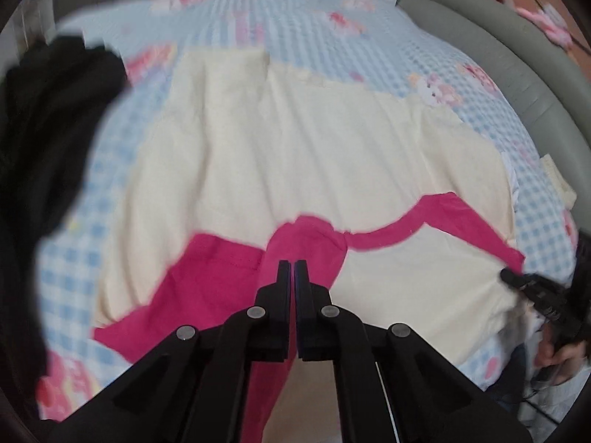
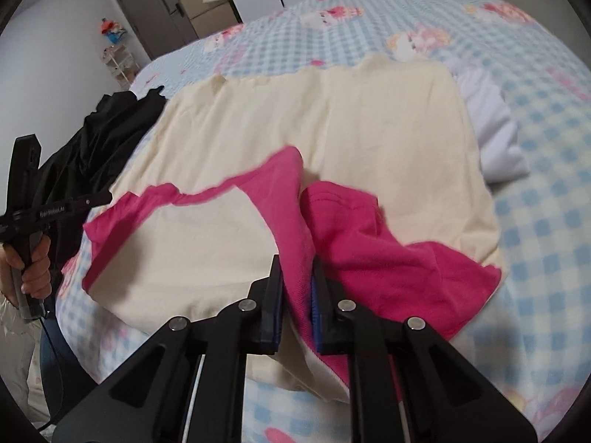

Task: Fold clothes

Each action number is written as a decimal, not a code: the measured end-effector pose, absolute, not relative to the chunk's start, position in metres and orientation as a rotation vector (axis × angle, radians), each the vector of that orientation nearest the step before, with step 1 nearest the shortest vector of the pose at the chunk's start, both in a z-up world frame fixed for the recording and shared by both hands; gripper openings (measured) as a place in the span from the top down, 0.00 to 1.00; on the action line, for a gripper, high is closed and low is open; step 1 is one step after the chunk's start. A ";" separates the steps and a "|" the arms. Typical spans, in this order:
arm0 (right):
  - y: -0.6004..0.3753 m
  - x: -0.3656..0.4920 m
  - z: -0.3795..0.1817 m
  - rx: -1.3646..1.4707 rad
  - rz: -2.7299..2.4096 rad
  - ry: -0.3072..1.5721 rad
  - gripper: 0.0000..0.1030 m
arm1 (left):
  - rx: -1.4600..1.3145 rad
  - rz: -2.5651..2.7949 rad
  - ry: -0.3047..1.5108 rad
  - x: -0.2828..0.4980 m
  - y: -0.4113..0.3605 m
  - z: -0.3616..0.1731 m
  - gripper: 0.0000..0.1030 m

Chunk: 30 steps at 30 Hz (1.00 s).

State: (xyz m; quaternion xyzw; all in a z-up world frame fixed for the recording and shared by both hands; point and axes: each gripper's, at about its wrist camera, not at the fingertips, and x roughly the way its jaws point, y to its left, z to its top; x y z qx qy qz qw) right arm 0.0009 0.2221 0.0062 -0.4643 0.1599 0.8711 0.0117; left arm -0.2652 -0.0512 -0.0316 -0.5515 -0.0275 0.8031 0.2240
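Note:
A cream garment with magenta trim point(image 1: 303, 140) lies spread on the bed. It also shows in the right wrist view point(image 2: 369, 125). My left gripper point(image 1: 293, 264) is shut on a raised fold of the magenta part point(image 1: 306, 240) near the garment's near edge. My right gripper point(image 2: 297, 262) is shut on another fold of the magenta fabric point(image 2: 369, 243) at the near right side. In the left wrist view the right gripper point(image 1: 508, 277) shows at the far right. In the right wrist view the left gripper's body point(image 2: 44, 206) shows at the far left, its tips hidden.
The bed has a blue checked cover point(image 1: 325, 37) with pink cartoon prints. A black garment point(image 1: 51, 118) is piled at the left. A white folded item point(image 2: 491, 129) lies right of the cream garment. A grey padded headboard point(image 1: 509, 55) curves along the right.

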 end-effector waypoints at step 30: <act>0.276 0.105 -0.002 -1.233 2.557 1.277 0.54 | -1.443 2.320 -0.609 -0.174 -0.146 -0.037 0.58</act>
